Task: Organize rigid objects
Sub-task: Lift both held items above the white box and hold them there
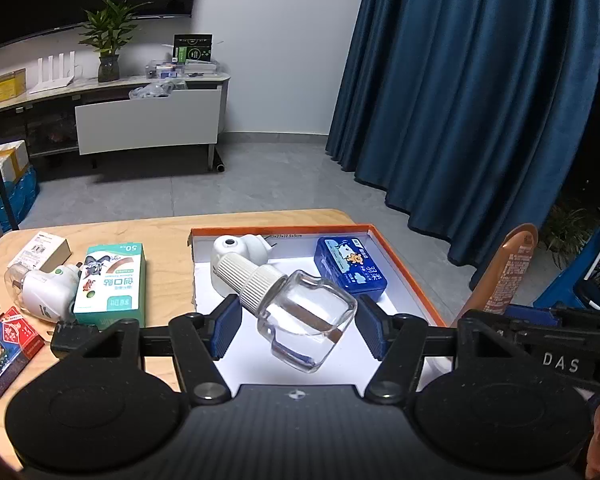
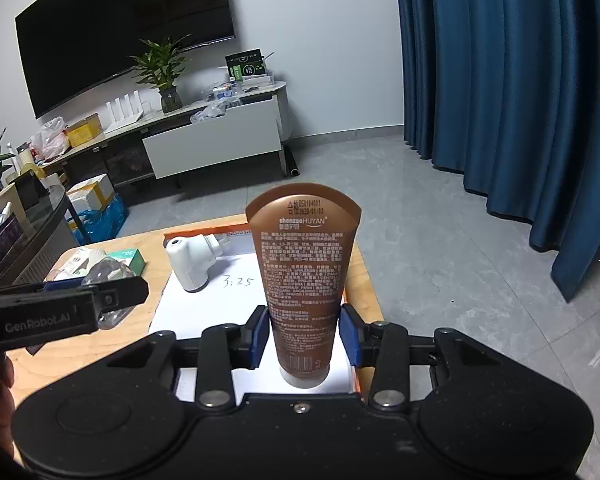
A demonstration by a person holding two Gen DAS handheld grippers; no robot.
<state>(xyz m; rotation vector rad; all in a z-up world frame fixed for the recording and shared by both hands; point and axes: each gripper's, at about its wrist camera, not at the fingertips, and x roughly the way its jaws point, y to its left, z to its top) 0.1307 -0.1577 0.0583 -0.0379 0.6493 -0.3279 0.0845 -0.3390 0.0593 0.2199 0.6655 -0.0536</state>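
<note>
My left gripper (image 1: 296, 330) is shut on a clear glass bottle with a ribbed white cap (image 1: 300, 312), held tilted over the orange-rimmed white box (image 1: 400, 264). In the box lie a white plug-in device (image 1: 236, 250) and a blue tin (image 1: 350, 266). My right gripper (image 2: 304, 336) is shut on a brown tube (image 2: 304, 272), cap end toward the camera, held above the box's right part (image 2: 364, 280). The tube also shows at the right of the left wrist view (image 1: 508, 276). The white device shows in the right wrist view (image 2: 192, 260).
On the wooden table (image 1: 168, 240) left of the box lie a green plaster box (image 1: 112, 284), a white plug-in unit with a bottle (image 1: 44, 288), a beige box (image 1: 44, 248) and a red and blue card pack (image 1: 4, 346). Blue curtain (image 1: 460, 100) stands behind.
</note>
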